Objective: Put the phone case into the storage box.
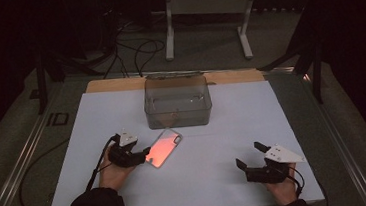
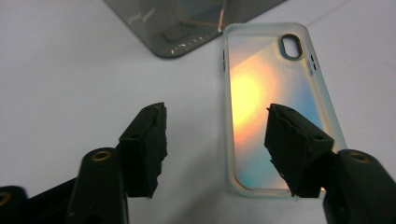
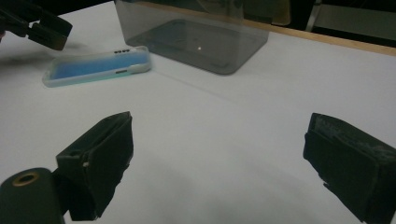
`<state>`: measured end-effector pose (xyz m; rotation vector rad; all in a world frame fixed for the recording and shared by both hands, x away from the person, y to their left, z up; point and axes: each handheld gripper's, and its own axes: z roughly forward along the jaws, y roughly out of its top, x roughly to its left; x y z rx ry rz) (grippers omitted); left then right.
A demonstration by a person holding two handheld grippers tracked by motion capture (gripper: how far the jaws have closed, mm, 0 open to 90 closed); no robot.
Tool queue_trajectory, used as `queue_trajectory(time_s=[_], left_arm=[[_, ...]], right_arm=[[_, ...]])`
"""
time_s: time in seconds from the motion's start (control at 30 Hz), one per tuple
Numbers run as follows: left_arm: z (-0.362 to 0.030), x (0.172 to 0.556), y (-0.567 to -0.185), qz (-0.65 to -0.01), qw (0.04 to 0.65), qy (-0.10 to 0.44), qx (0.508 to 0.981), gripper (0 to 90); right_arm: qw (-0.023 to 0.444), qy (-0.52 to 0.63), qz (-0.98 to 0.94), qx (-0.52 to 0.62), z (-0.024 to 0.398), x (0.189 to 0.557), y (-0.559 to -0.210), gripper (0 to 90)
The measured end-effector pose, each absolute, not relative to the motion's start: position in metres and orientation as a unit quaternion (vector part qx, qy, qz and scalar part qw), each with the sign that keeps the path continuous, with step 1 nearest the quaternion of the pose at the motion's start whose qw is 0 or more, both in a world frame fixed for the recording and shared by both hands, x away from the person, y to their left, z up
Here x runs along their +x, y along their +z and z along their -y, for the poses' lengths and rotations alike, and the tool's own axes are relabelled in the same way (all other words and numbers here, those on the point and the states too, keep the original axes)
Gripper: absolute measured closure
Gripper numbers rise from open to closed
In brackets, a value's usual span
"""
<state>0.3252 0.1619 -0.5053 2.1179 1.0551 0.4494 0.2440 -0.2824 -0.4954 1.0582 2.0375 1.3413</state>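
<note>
One glossy iridescent phone case [image 1: 164, 148], rounded corners, beside clear rectangular bin [image 1: 177, 101].

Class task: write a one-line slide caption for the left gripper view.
Left gripper open over the near end of an iridescent phone case lying flat beside a clear plastic box.

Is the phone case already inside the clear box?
No, the phone case lies flat on the white sheet in front of the clear box, outside its walls.
</note>
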Motion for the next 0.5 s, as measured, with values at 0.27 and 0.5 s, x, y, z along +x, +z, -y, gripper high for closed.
queue_trajectory(time_s=[0.27,0.5], left_arm=[[-0.1606,0.3291,-0.5106,-0.413,0.353,0.152,0.826,53.6],[-0.1585,0.3309,-0.5134,-0.41,0.348,0.138,0.832,64.2]], right_arm=[[0.24,0.488,-0.745,0.386,0.2822,0.2443,-0.4956,8.4],[0.24,0.488,-0.745,0.386,0.2822,0.2445,-0.4957,8.4]])
